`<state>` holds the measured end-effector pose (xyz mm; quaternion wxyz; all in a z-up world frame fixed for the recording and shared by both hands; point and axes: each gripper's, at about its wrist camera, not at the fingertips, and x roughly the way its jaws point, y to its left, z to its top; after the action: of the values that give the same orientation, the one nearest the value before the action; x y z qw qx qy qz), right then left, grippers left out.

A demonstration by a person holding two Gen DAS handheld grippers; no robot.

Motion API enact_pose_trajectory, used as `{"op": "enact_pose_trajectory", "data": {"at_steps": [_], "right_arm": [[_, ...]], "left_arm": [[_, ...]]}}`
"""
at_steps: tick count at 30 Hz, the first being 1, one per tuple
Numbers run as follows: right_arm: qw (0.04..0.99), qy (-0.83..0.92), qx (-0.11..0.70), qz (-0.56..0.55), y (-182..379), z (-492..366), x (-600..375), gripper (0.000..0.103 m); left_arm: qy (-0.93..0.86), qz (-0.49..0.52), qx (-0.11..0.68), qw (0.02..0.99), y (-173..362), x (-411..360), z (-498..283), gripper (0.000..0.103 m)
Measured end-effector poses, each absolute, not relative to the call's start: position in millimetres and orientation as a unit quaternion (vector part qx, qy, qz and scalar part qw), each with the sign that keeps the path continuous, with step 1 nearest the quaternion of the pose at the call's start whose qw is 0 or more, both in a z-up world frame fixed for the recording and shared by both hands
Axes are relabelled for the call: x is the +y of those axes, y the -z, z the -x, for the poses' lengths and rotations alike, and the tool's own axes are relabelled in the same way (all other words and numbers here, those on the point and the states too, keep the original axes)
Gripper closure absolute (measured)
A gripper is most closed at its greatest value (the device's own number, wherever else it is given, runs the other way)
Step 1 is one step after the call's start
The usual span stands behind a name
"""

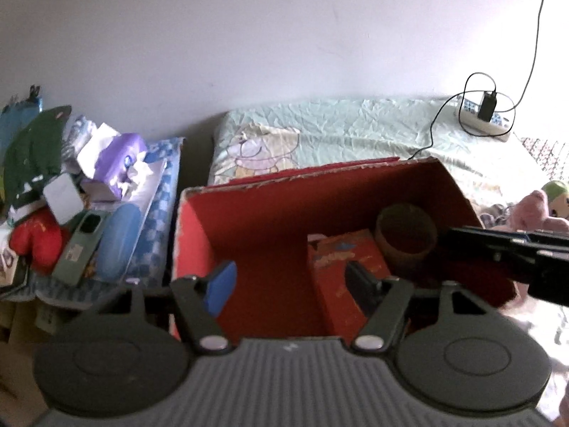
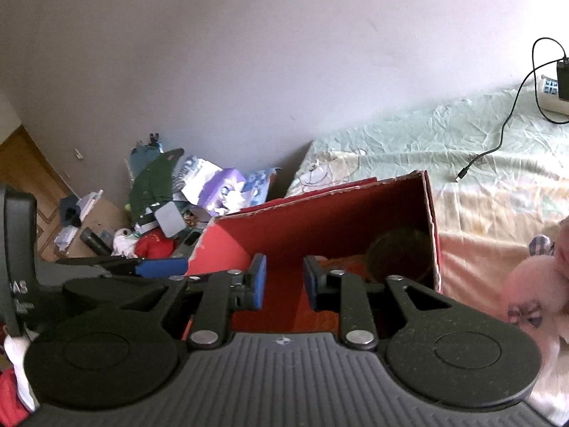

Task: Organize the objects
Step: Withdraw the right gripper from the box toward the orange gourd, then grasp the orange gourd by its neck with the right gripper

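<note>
A red cardboard box (image 1: 249,213) stands open on the bed, seen from above. Inside it lie an orange-red packet (image 1: 341,259) and a brown ring-shaped roll (image 1: 405,235). My left gripper (image 1: 291,284) hovers over the box's near side, jaws open, with nothing between its blue pads. My right gripper (image 2: 284,281) hangs over the same box (image 2: 320,213) with a narrow empty gap between its pads. The roll (image 2: 398,252) shows beyond its right finger. The right gripper's black body (image 1: 498,252) reaches in from the right edge of the left wrist view.
A cluttered pile left of the box holds a purple tissue pack (image 1: 117,156), a red soft toy (image 1: 35,242) and a green phone case (image 1: 81,245). A pink plush toy (image 2: 533,284) lies right of the box. A power strip (image 1: 487,114) with a cable lies on the pale green sheet (image 1: 355,124).
</note>
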<state>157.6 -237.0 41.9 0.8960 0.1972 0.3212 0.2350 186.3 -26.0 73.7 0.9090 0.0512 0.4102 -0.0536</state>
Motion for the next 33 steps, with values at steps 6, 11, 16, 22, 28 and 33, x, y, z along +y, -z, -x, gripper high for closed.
{"op": "enact_pose_trajectory", "data": {"at_steps": [6,11,16,22,28,33], "right_arm": [[0.894,-0.265,0.321,-0.166,-38.4,-127.4,-230.0,0.077],[0.885,-0.293,0.326,-0.159,-28.2,-111.0,-221.1,0.077],[0.863,-0.298,0.373,-0.166,-6.8,-106.2,-211.8,0.077],[0.839,-0.281,0.438,-0.16,24.6,-104.6,-196.5,0.077],[0.811,-0.249,0.5,-0.175,56.0,-111.0,-192.3,0.071],[0.784,-0.253,0.528,-0.204,74.3,-112.8,-192.3,0.069]], "left_arm": [[0.069,-0.021,0.403,0.912,-83.2,2.1,-147.1,0.038],[0.082,-0.015,0.407,0.91,-77.8,17.6,-119.6,0.04],[0.111,0.013,0.442,0.89,-58.6,25.6,-103.2,0.04],[0.134,0.029,0.491,0.86,-24.5,26.1,-91.6,0.042],[0.168,0.007,0.498,0.851,-12.4,10.1,-79.0,0.042],[0.223,-0.01,0.484,0.846,-12.0,-1.5,-69.2,0.044]]}}
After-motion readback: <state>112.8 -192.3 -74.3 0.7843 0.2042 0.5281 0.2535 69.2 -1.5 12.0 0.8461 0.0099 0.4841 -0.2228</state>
